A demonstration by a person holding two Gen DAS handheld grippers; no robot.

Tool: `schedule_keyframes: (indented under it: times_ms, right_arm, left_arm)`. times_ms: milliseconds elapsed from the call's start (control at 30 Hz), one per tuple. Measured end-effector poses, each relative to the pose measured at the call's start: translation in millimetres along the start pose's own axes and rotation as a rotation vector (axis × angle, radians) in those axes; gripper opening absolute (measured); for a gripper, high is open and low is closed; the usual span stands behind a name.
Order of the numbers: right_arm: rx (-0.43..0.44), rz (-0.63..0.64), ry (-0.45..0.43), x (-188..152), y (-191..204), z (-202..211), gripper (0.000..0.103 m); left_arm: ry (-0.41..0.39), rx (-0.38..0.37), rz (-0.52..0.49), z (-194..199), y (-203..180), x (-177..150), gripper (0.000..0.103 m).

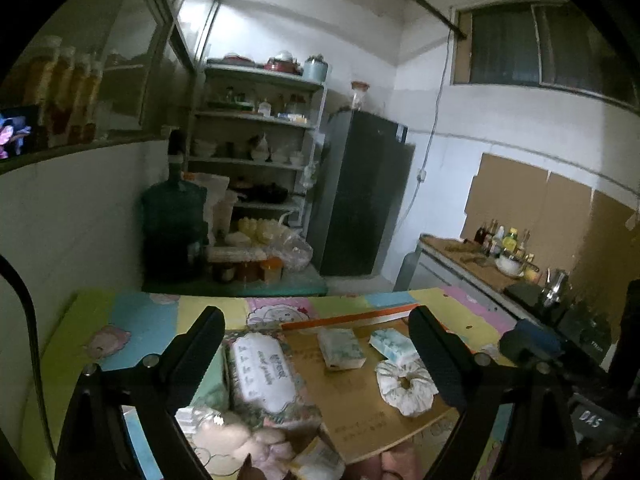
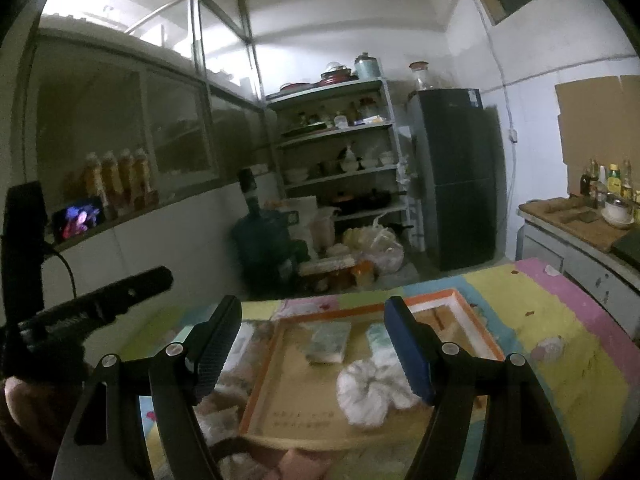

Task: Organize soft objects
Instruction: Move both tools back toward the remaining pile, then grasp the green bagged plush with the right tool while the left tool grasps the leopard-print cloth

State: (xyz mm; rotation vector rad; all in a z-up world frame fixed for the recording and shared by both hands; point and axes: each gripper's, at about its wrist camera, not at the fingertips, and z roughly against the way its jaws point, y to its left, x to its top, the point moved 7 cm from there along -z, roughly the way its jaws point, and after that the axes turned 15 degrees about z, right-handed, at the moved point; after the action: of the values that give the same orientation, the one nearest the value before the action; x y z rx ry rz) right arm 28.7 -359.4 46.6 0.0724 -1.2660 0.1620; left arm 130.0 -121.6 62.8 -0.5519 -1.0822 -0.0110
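On the tray, a white scrunchie lies beside two sponges.

Left wrist: riding low, looking forward over the tray toward the shelves.
Right wrist: looking likewise, close above.
Shared: both are taking in the tray, shelves and fridge.

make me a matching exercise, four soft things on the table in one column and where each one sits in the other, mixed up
Things:
1. white scrunchie
2. wipes pack
3. green-topped sponge
4. pale plush toy

Places:
A. near table edge, outside the tray, below the wipes
B. in the tray, far middle
C. on the tray's left rim
D. in the tray, near right

Pairs: 1-D, 2-C, 3-B, 4-A
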Motion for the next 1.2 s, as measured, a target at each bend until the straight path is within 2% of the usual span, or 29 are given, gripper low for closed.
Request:
schedule_keyframes:
  times_ms: [100, 267, 400, 567, 800, 1033, 1067, 1200]
  right_arm:
    - [0.024, 0.018, 0.006, -9.1, 19.9, 3.9, 0.076]
    - [0.127, 0.066, 0.035, -33.5, 56.3, 7.1, 0.076]
    - [0.223, 0.110, 0.095, -64.1, 86.8, 4.8, 0.076]
    - [0.343, 0.177, 0.183, -105.1, 130.2, 3.1, 0.076]
    - [0.377, 0.280, 0.254, -139.3, 162.5, -0.8, 0.076]
    - [0.377, 0.269, 0.304, -152.2, 165.9, -11.2, 0.076]
    - [0.373, 0.270, 0.308, -153.0, 165.8, -11.9, 0.074]
    - [0.357, 0.291, 0.331, -154.7, 166.8, -14.1, 0.054]
  left_arm:
    - [-0.019, 0.002, -0.010, 15.9, 7.7, -4.8, 0.092]
    - [-0.023, 0.046, -0.018, 35.0, 22.5, -16.9, 0.092]
    - [-0.005, 0.094, -0.014, 43.6, 39.2, -31.2, 0.092]
    - [0.040, 0.107, 0.028, 47.4, 59.0, -48.2, 0.092]
    - [0.104, 0.118, 0.057, 42.8, 76.7, -73.8, 0.091]
    - [0.179, 0.109, 0.068, 34.1, 89.7, -97.3, 0.091]
    - [0.189, 0.110, 0.068, 32.7, 90.8, -100.3, 0.091]
    - [0.219, 0.107, 0.075, 28.8, 95.5, -108.0, 0.090]
